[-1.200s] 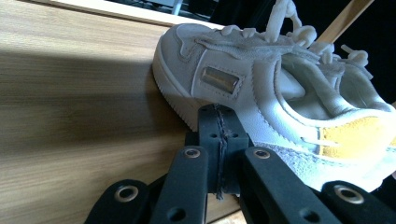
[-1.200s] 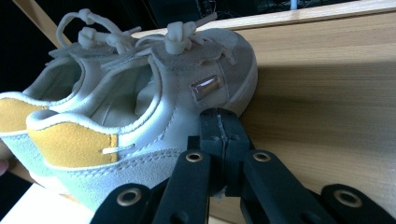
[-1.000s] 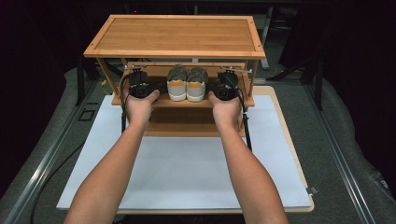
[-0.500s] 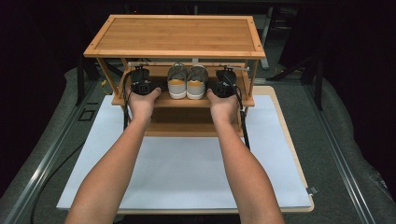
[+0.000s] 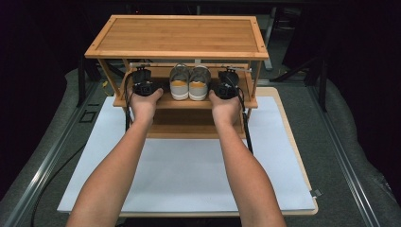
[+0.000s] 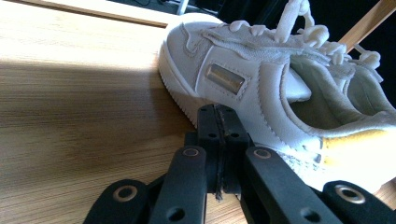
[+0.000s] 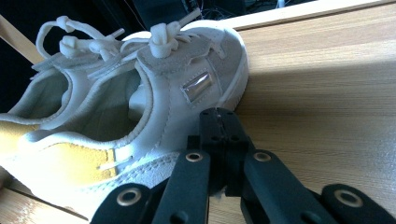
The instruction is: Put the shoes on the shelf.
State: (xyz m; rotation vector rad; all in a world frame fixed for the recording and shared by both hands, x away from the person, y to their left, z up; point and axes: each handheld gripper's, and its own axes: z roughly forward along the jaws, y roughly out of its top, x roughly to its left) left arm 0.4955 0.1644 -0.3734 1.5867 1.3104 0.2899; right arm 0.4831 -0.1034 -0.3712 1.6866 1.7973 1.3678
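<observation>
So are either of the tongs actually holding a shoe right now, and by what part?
Neither. The left tongs and right tongs are shut with nothing between the jaws, each beside the outer side of the pair of shoes on the shelf.

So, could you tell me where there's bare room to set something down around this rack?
The rack's top board is bare, and so is the white mat between the forearms. The middle shelf is crowded: the pair of shoes sits between the left gripper and right gripper.
</observation>
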